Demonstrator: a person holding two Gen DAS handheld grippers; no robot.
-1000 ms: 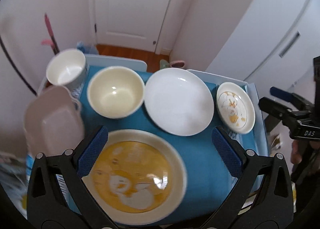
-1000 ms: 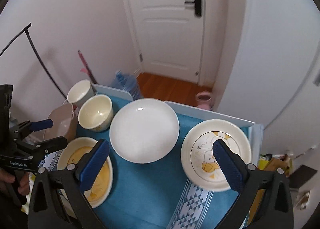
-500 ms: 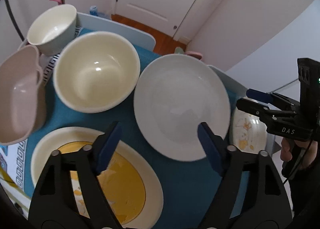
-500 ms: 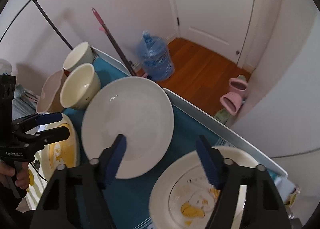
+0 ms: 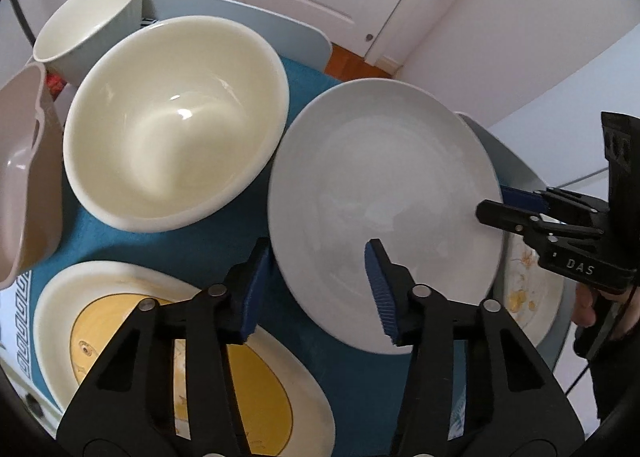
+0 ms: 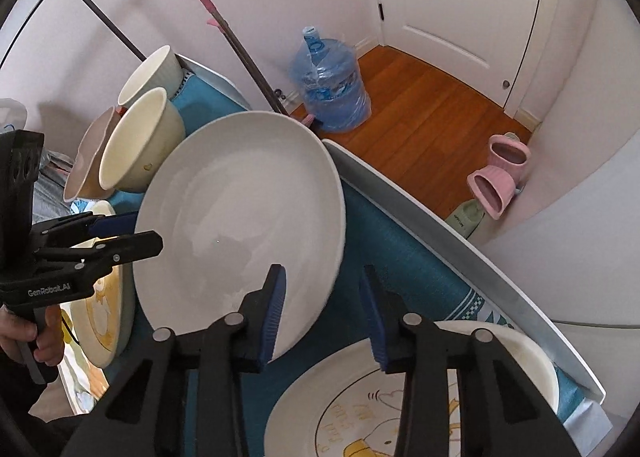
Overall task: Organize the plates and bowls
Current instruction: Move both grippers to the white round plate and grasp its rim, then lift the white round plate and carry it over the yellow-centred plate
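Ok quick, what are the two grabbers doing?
Left gripper: open, just been closing, plate rim between the jaws.
Right gripper: open, just been closing, plate rim between the jaws.

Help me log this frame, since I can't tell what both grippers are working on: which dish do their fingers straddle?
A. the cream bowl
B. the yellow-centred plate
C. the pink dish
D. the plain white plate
D: the left gripper straddles one edge of the plain white plate and the right gripper straddles the opposite edge.

Both grippers, left (image 5: pixel 316 289) & right (image 6: pixel 322 313), point steeply down, fingers part-closed, just been closing, pads not pressing.
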